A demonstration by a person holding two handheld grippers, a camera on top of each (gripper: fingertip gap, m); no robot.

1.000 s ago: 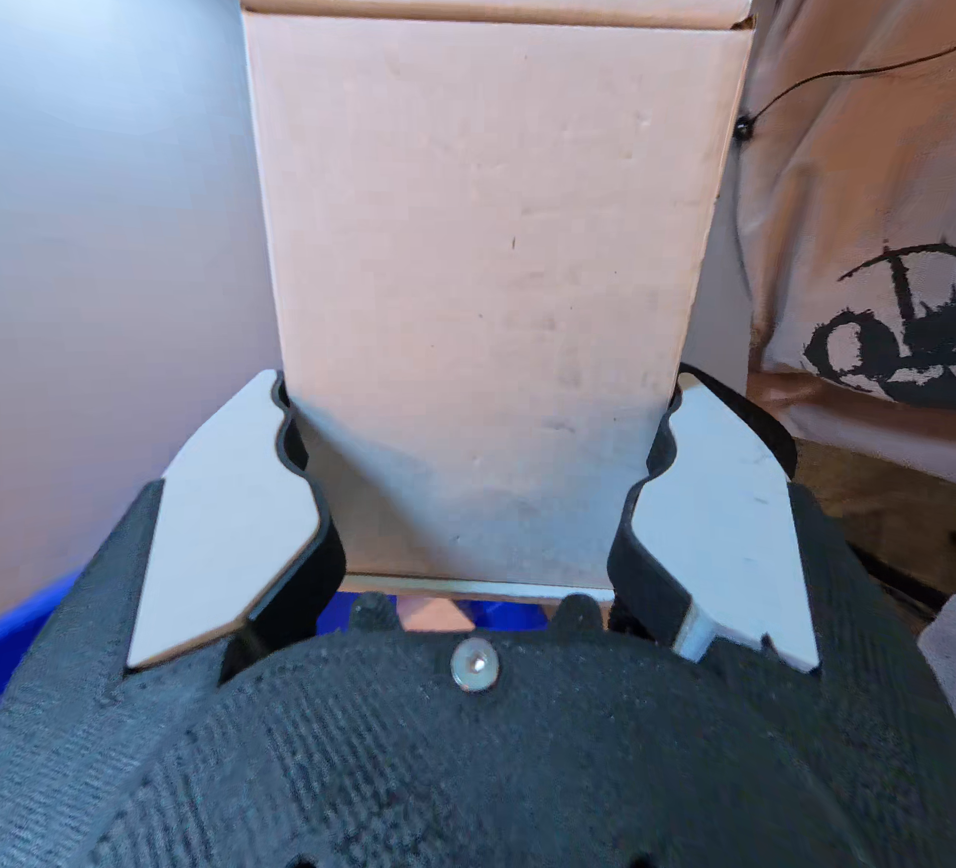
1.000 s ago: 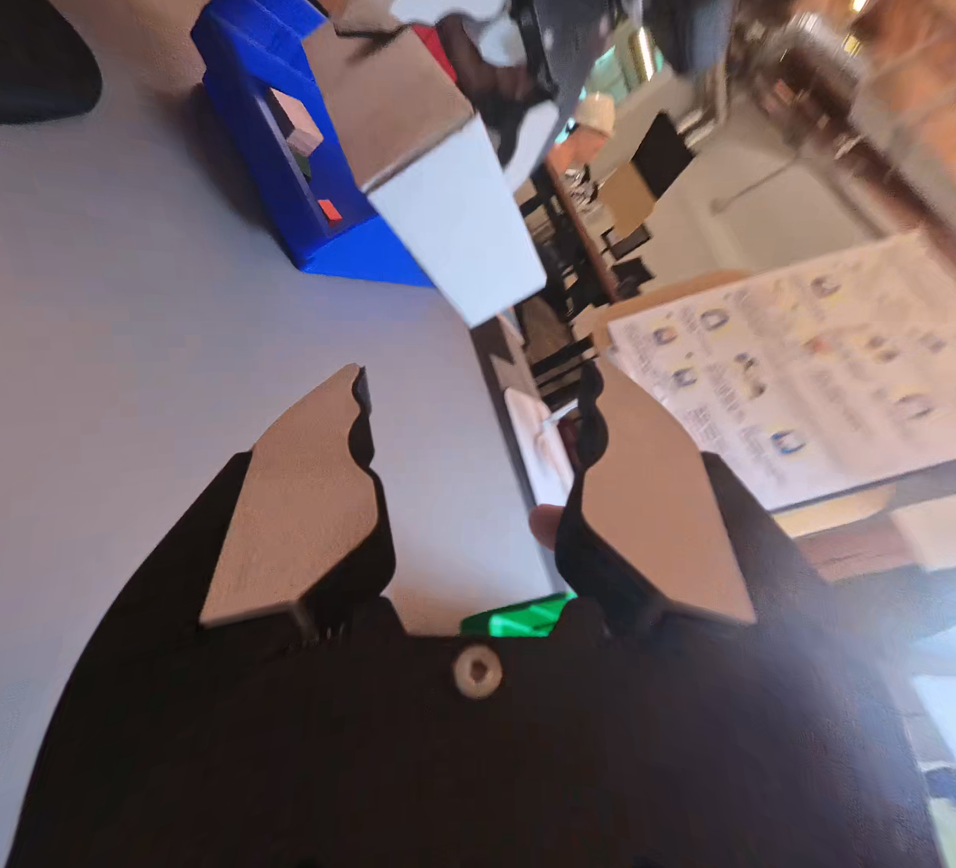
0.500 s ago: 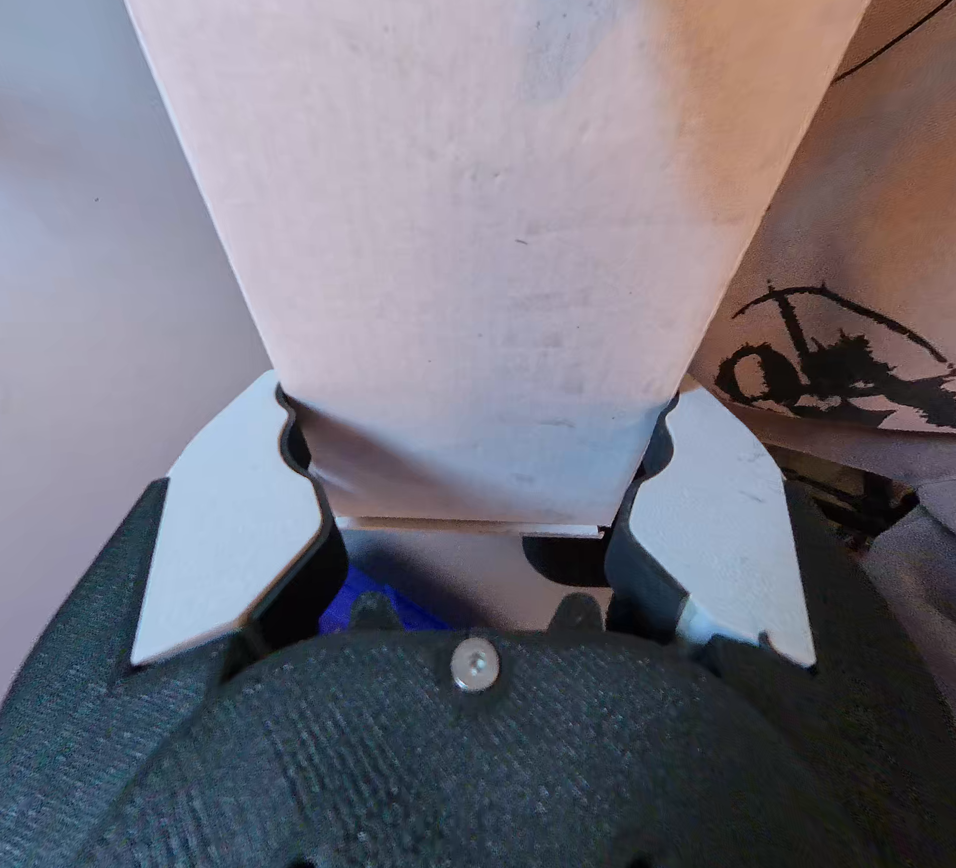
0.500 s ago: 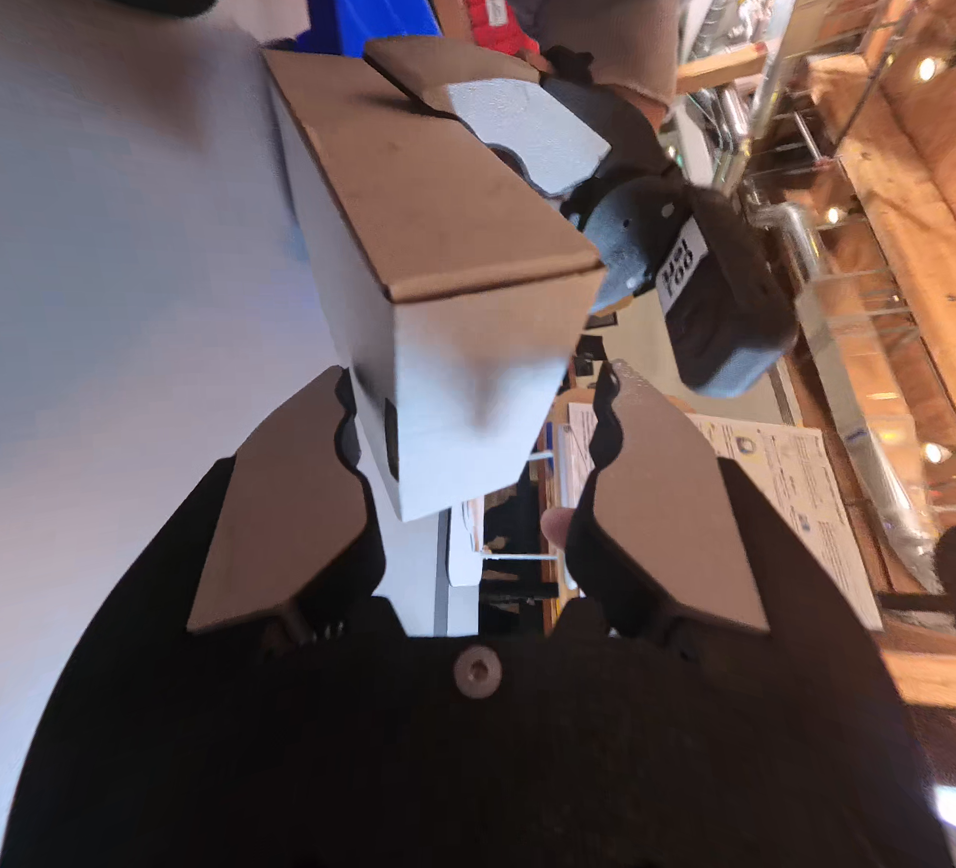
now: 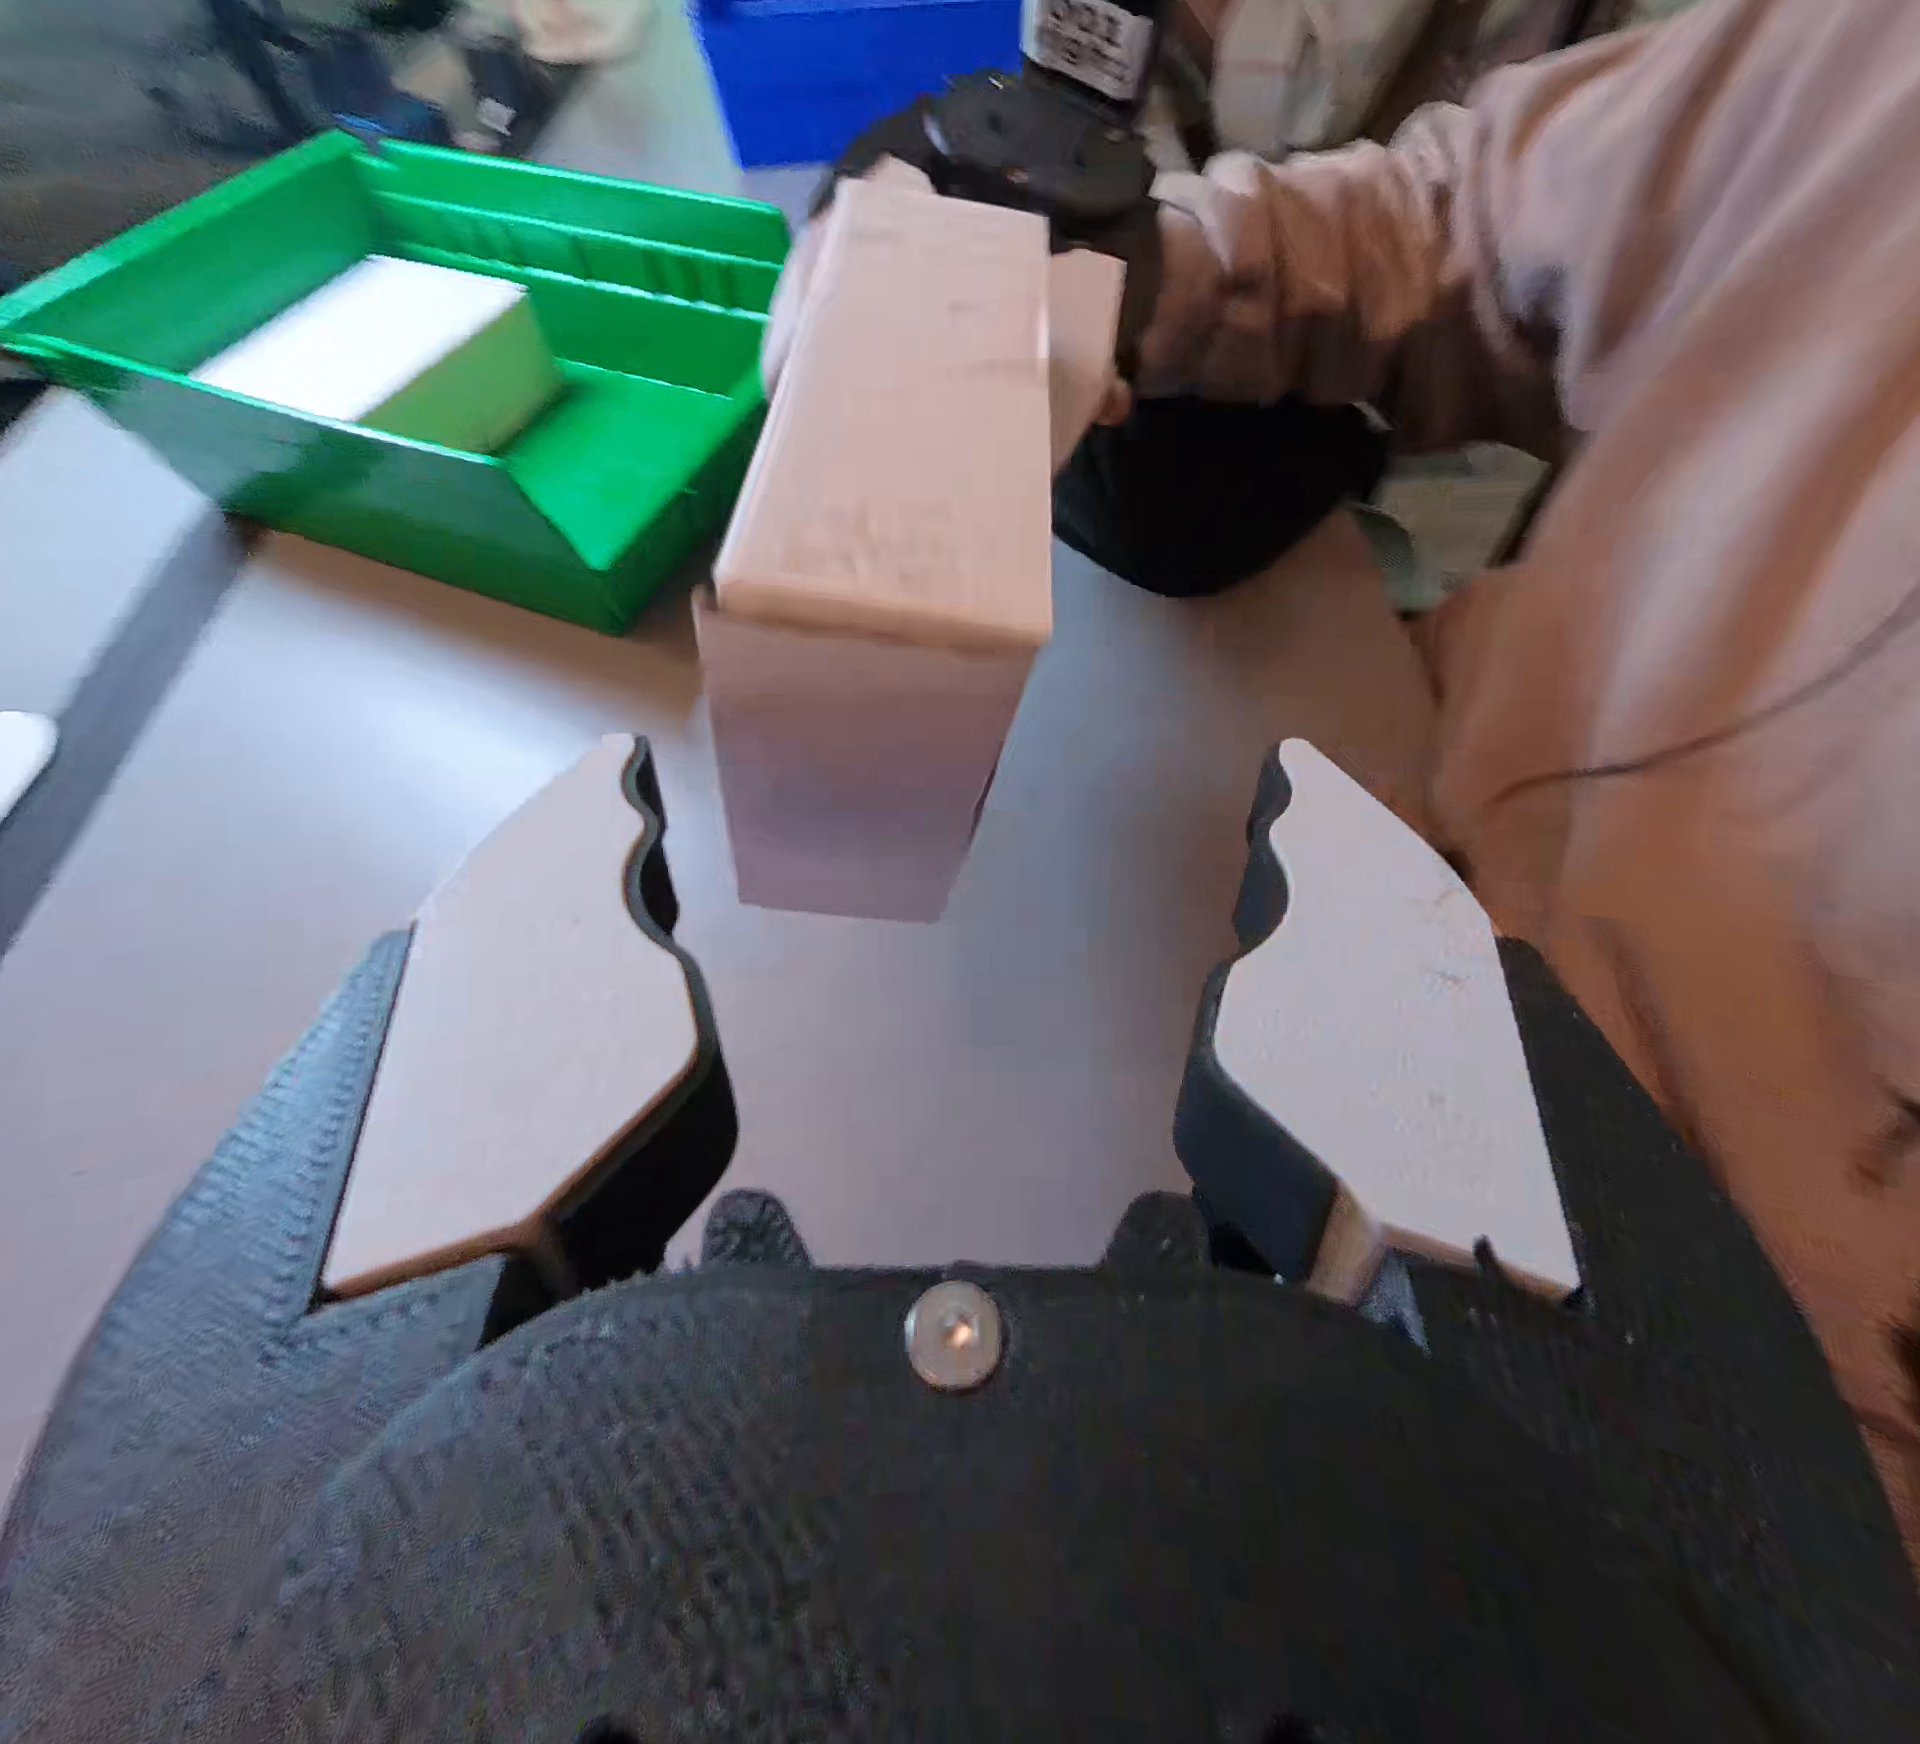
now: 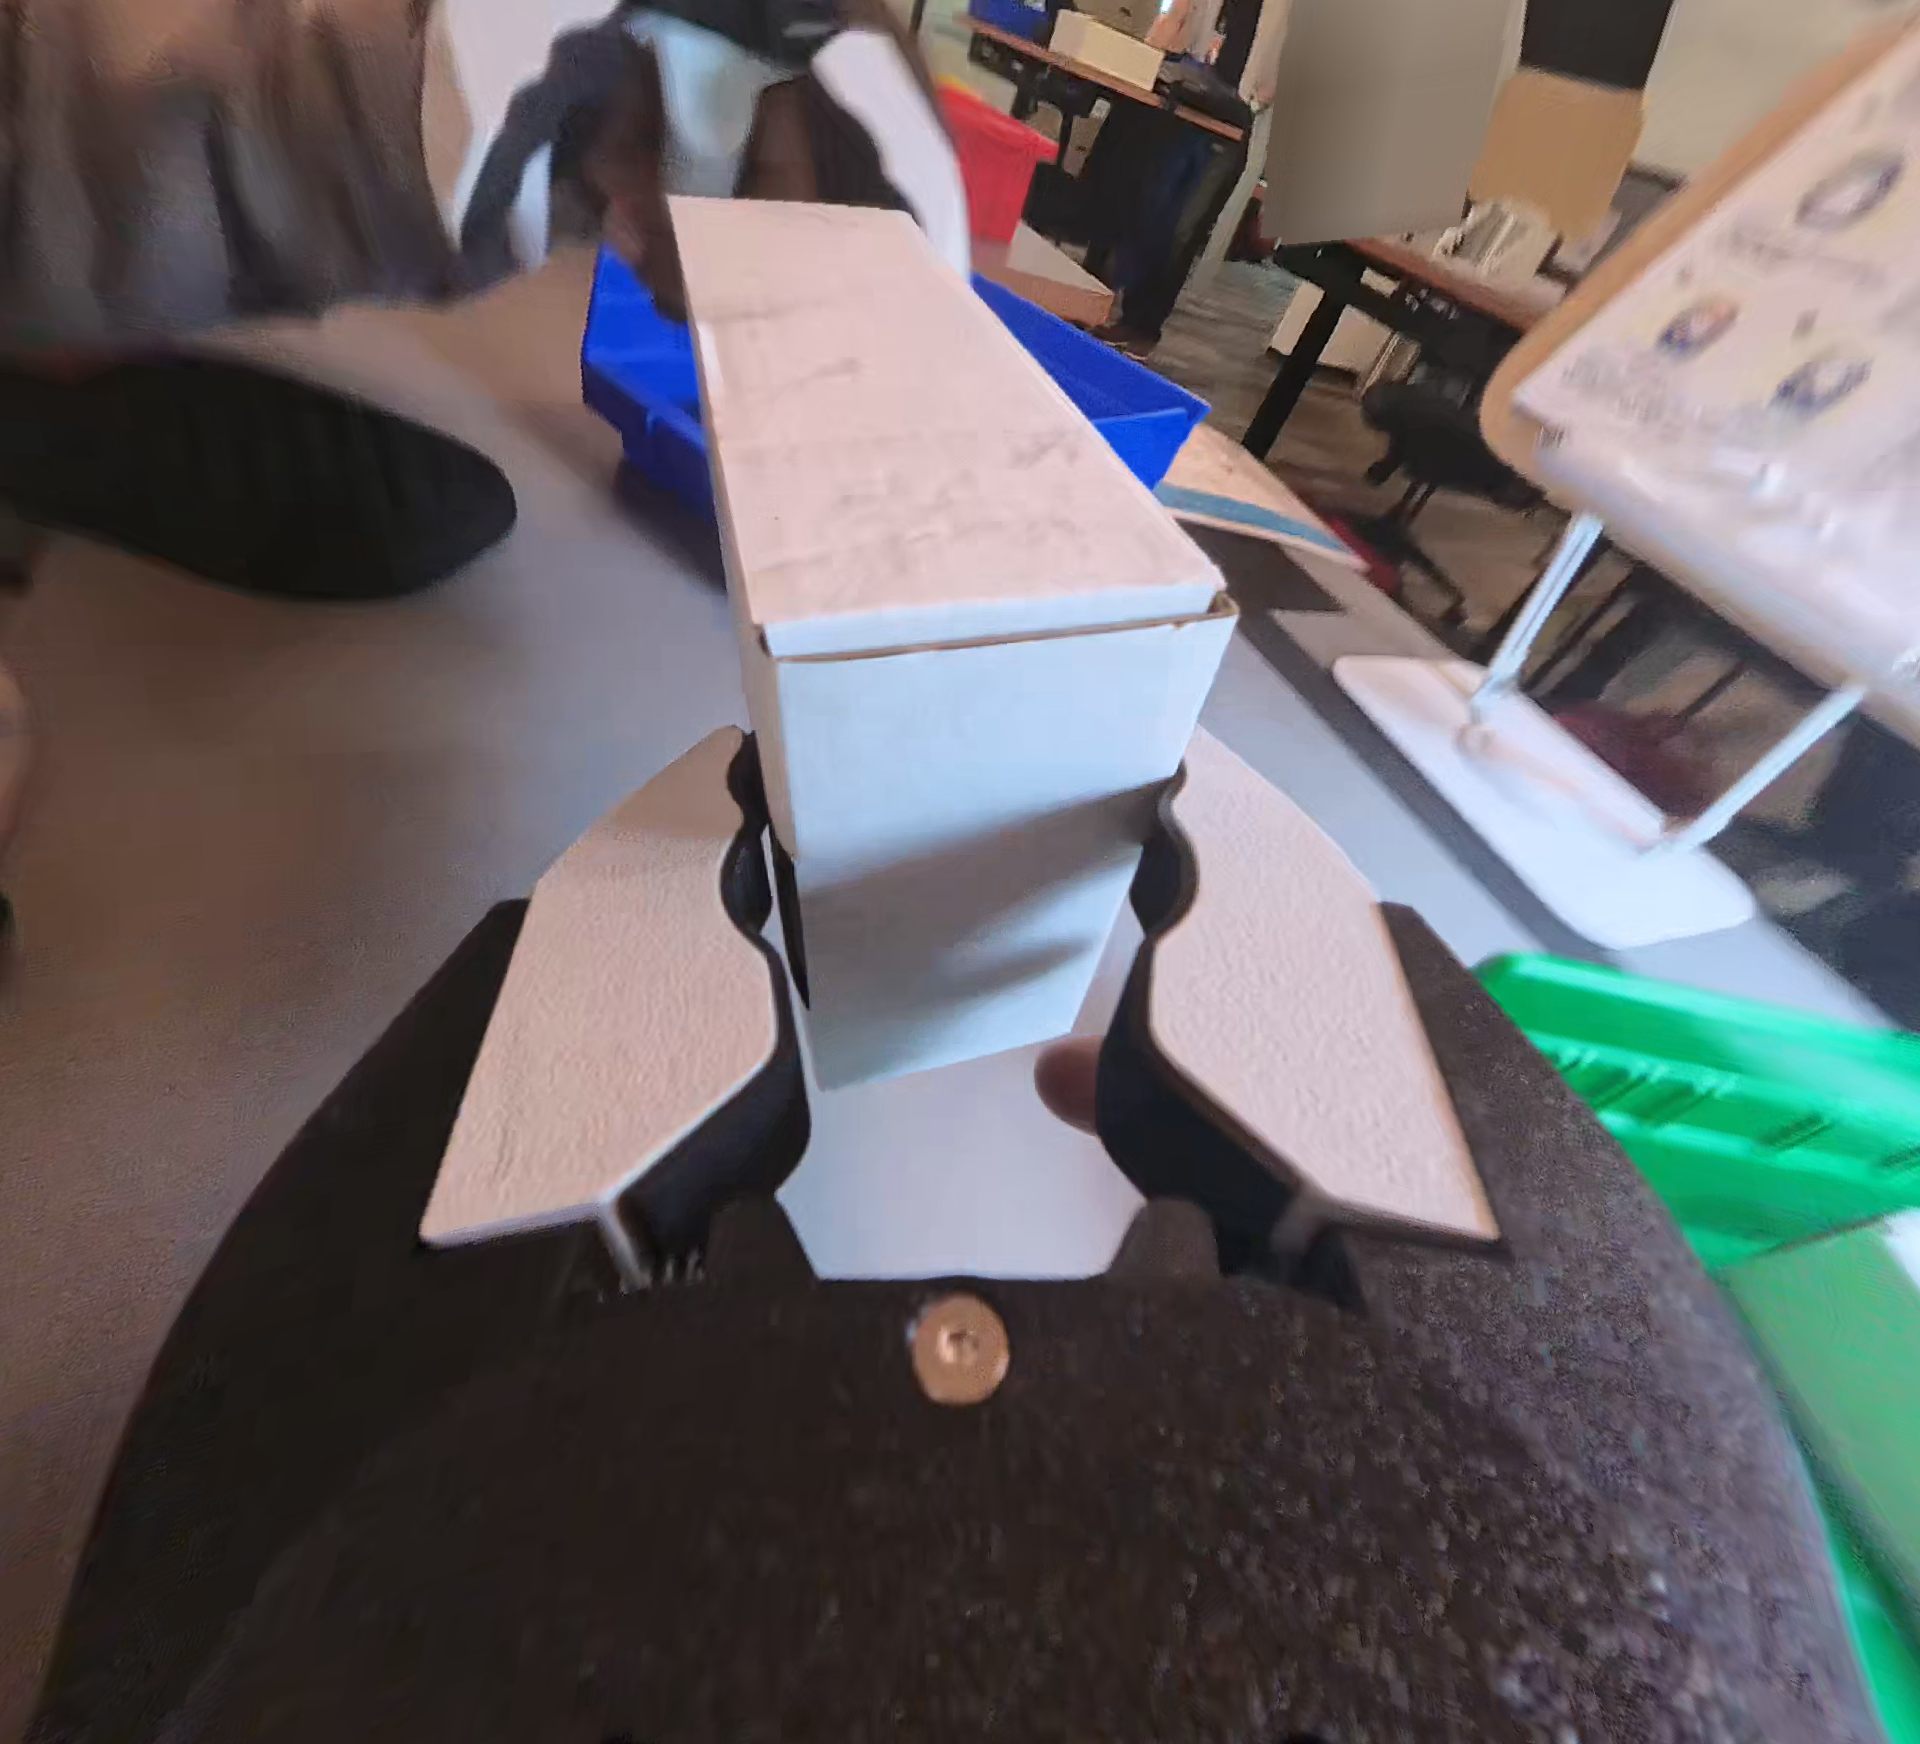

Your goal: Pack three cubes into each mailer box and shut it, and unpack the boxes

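Note:
A closed white mailer box (image 5: 894, 447) hangs level above the grey table (image 5: 260, 811). My right gripper (image 6: 961, 744) is shut on one end of the box (image 6: 914, 447), its jaws against the two side walls. In the left wrist view it (image 5: 977, 260) shows at the box's far end. My left gripper (image 5: 956, 759) is open and empty, with the box's near end just ahead of its fingertips and a gap on each side. It shows blurred beyond the box in the right wrist view (image 6: 707, 84). No cubes are visible.
A green bin (image 5: 416, 489) on the table to the left holds a second closed white box (image 5: 364, 344); it also shows in the right wrist view (image 6: 1714, 1102). A blue bin (image 5: 852, 32) stands behind. A person's sleeve (image 5: 1455, 240) fills the right side. A sign stand (image 6: 1714, 344) is off the table. One gripper's finger ends stand about 12 centimetres off the other's.
My left gripper has let go of the box and drawn back, open. My right gripper has closed on the box's other end and now carries it level over the table.

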